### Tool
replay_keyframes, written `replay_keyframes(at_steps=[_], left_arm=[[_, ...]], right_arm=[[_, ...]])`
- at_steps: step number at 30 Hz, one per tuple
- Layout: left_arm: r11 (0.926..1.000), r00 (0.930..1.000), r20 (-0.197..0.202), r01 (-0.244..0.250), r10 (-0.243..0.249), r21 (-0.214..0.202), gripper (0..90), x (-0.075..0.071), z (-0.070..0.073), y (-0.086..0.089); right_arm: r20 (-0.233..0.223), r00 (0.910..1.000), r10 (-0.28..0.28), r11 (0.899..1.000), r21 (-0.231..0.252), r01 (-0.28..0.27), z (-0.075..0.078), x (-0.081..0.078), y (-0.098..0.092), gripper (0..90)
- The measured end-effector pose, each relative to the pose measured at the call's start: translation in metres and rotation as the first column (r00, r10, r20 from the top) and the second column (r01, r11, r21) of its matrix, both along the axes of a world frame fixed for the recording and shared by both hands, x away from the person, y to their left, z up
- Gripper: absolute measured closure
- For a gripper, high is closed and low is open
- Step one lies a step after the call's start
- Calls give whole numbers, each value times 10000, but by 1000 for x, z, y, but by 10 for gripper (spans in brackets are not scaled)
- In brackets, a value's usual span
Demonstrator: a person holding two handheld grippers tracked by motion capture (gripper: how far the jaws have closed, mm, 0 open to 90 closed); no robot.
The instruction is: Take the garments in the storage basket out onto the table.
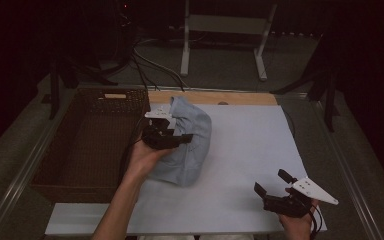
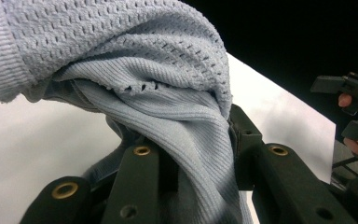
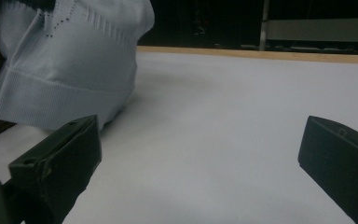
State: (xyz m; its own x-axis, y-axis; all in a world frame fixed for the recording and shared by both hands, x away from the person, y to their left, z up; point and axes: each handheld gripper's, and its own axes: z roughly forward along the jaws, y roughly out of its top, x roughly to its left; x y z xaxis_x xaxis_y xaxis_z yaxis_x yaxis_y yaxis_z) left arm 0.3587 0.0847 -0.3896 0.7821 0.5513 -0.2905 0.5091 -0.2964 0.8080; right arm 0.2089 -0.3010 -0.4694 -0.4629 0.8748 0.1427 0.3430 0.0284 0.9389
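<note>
A bunched light-blue knitted sweater [image 1: 187, 142] is clamped between the jaws of the left gripper [image 1: 172, 134] and held partly raised over the white table [image 1: 250, 150], just beside a dark wicker basket [image 1: 87, 145]. The right gripper [image 1: 275, 186] is kept spread wide and empty near the table's front edge.

White table top [image 1: 250, 150], light blue knitted sweater [image 1: 192, 145] bunched on it, wicker basket [image 1: 87, 145] at left edge
</note>
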Motion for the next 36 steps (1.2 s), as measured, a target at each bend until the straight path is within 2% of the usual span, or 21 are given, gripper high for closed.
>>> replay_keyframes(at_steps=[18, 26, 36], left_arm=[[9995, 9994, -70, 324, -324, -28, 715, -5, -18, -26], [9989, 9983, -348, 457, -461, -127, 712, -7, -33, -40], [9979, 9973, -389, 618, -626, -208, 704, -10, -39, -53]], right_arm=[[9, 10000, 5, 10000, -8, -5, 0, 0, 0, 0], [29, 10000, 1, 10000, -4, -1, 0, 0, -1, 0], [24, 10000, 18, 10000, -20, -18, 0, 0, -1, 0]])
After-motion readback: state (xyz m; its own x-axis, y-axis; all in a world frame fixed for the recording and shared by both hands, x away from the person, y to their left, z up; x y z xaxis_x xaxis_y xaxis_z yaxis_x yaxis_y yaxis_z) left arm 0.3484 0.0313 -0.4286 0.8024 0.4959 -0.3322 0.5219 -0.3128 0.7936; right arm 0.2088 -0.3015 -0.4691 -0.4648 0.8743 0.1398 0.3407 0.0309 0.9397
